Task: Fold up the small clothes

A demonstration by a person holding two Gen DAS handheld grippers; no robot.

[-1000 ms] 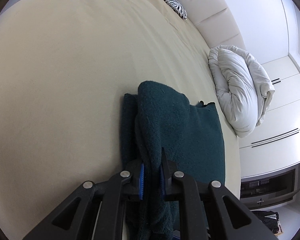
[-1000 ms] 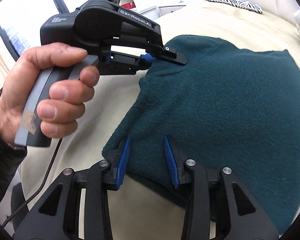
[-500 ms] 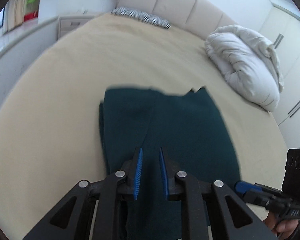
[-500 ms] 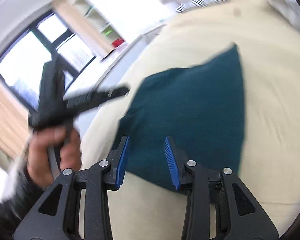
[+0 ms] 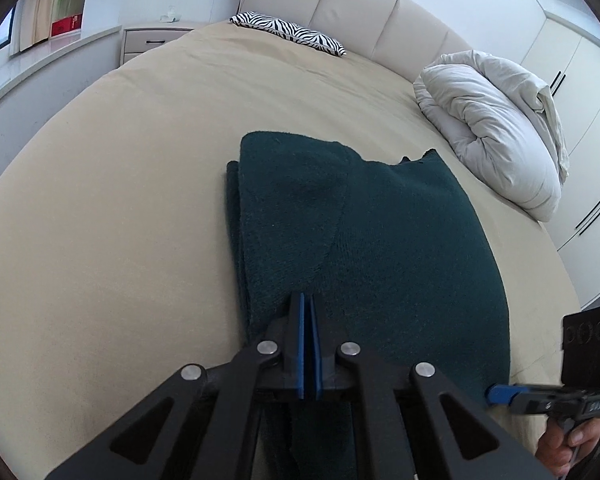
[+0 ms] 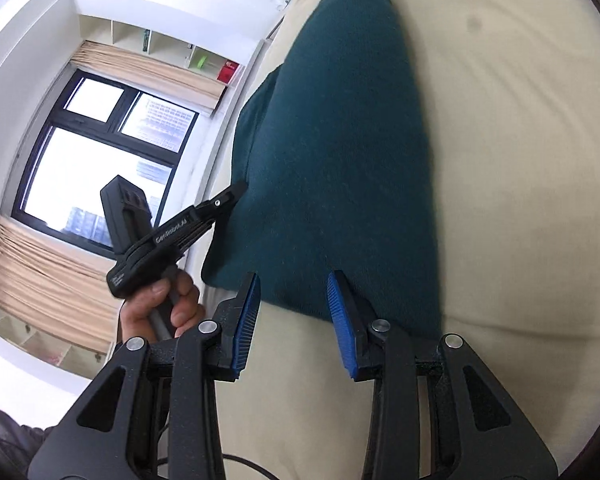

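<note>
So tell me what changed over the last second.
The left gripper let go of the green garment, which has dropped flat and folded onto the bed; its jaws have just been closing, with nothing between them. The right gripper pulled back to the garment's edge, open. Pillow and duvet unchanged.

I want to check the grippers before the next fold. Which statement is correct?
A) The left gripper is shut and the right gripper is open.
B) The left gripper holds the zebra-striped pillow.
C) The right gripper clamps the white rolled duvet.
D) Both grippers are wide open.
A: the blue pads of the left gripper meet with no cloth between them, while the right gripper has a clear gap over the near edge of the dark green knitted garment.
</note>
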